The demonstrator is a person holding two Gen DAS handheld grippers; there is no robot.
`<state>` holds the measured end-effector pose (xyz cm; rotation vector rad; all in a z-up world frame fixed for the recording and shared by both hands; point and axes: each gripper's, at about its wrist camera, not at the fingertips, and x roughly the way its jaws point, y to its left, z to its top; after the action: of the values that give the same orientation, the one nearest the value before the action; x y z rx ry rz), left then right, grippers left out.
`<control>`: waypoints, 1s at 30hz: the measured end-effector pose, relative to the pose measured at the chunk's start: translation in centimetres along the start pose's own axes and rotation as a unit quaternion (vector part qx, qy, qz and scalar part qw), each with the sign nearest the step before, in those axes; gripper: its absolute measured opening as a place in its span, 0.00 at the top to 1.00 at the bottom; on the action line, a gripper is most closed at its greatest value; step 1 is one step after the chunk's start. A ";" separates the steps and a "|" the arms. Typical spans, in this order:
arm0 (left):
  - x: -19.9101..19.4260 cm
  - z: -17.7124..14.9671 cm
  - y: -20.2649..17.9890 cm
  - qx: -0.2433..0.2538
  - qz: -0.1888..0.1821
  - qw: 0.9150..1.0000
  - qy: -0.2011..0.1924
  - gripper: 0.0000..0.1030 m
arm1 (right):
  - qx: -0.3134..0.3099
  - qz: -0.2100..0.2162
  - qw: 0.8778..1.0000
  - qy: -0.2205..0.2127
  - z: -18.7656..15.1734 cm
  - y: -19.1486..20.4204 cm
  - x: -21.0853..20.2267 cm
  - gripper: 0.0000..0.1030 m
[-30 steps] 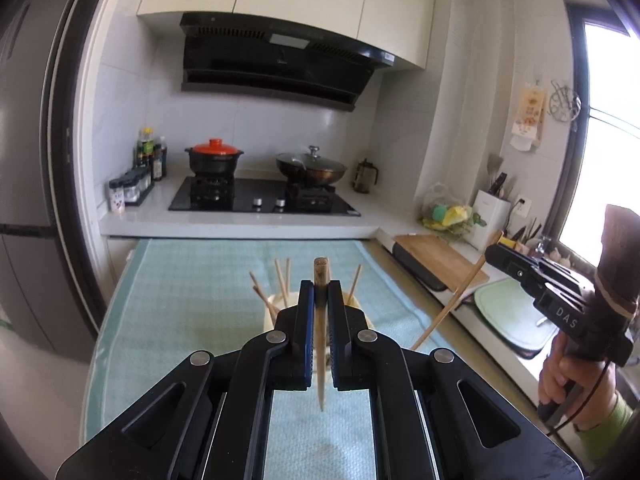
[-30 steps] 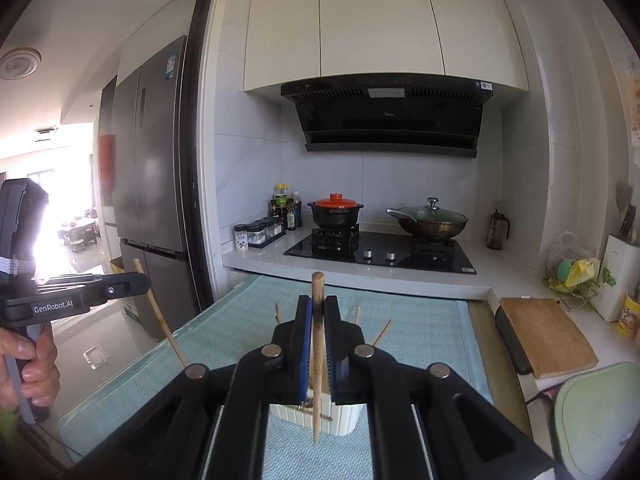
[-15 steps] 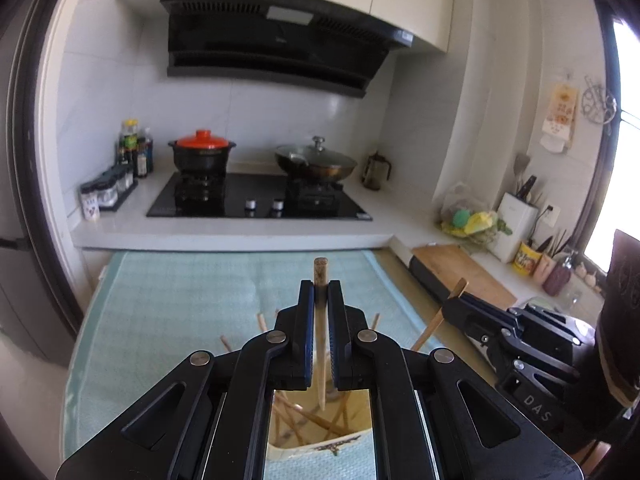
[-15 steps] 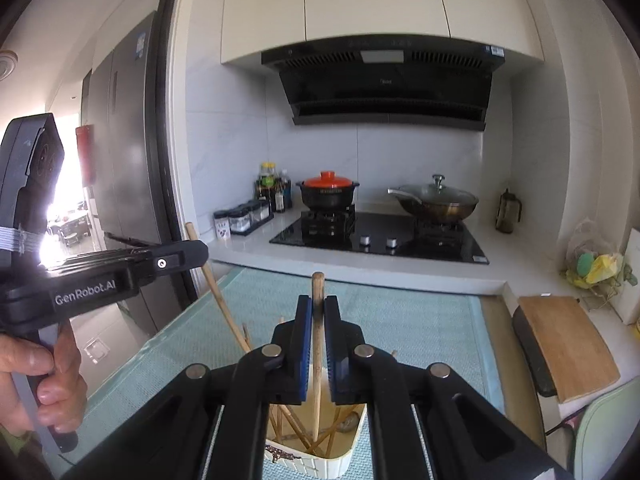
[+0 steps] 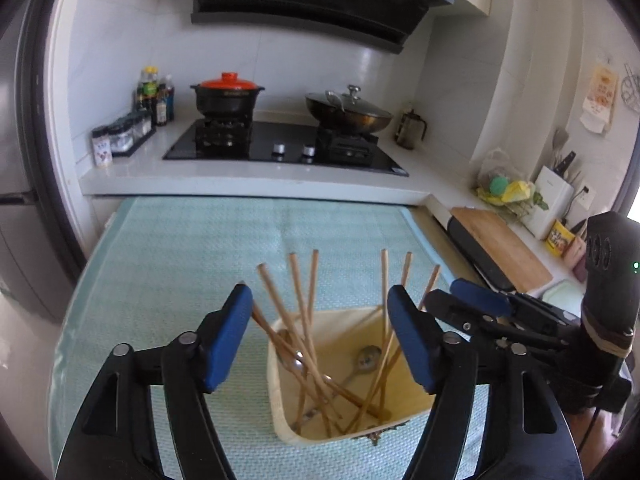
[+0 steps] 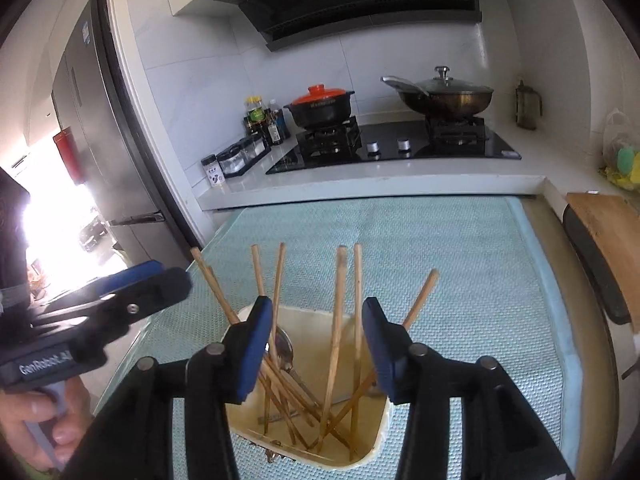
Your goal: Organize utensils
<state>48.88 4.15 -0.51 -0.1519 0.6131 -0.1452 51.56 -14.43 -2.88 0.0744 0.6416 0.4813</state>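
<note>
Left tongs [image 5: 320, 344]: lower middle of the left wrist view, jaws opening wide, pads clear of the chopsticks.
Right tongs [image 6: 318, 348]: lower middle of the right wrist view, jaws opening, gripping nothing; chopsticks stand between them.
Chopsticks [image 5: 304, 312]: leaning in the cream holder [image 5: 280, 392], with spoons [image 5: 366, 358] at its bottom.
Holder: on the pale green mat [image 5: 180, 256] covering the surface.

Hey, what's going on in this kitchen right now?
A person is sorting utensils with a handheld gripper in each hand. Both hang over a cream container on the green mat, which holds wooden chopsticks and metal spoons. The left gripper and right gripper are both opening, and neither grips anything.
</note>
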 end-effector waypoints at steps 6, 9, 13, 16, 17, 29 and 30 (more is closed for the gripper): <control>-7.6 -1.6 -1.0 0.042 0.053 0.995 -0.071 0.01 | -0.050 -0.029 0.995 -0.076 0.0 2.8 -7.2 0.34; -10.9 -3.7 -2.2 0.060 0.091 0.989 -0.097 0.00 | -0.082 -0.057 0.987 -0.123 -1.5 4.8 -11.9 0.21; -14.5 -7.2 -3.1 0.045 0.126 0.985 -0.110 0.00 | -0.100 -0.083 0.975 -0.181 -4.4 6.5 -17.8 0.15; -16.6 -9.8 -3.1 0.026 0.147 0.982 -0.117 0.00 | -0.082 -0.101 0.970 -0.205 -6.7 7.1 -21.2 0.05; -17.2 -10.4 -3.1 0.021 0.150 0.982 -0.117 0.00 | -0.068 -0.100 0.970 -0.209 -7.5 7.0 -22.2 0.01; -20.8 -14.9 -3.1 0.000 0.170 0.983 -0.072 0.00 | -0.061 -0.117 0.980 -0.147 -14.7 9.8 -24.5 0.00; -20.9 -15.0 -3.3 0.006 0.177 0.982 -0.070 0.00 | -0.062 -0.116 0.980 -0.146 -15.1 10.1 -24.7 0.00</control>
<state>22.90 3.22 -0.30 -0.0388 0.4897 0.2057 21.34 -17.83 0.93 -0.0481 0.3248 0.2754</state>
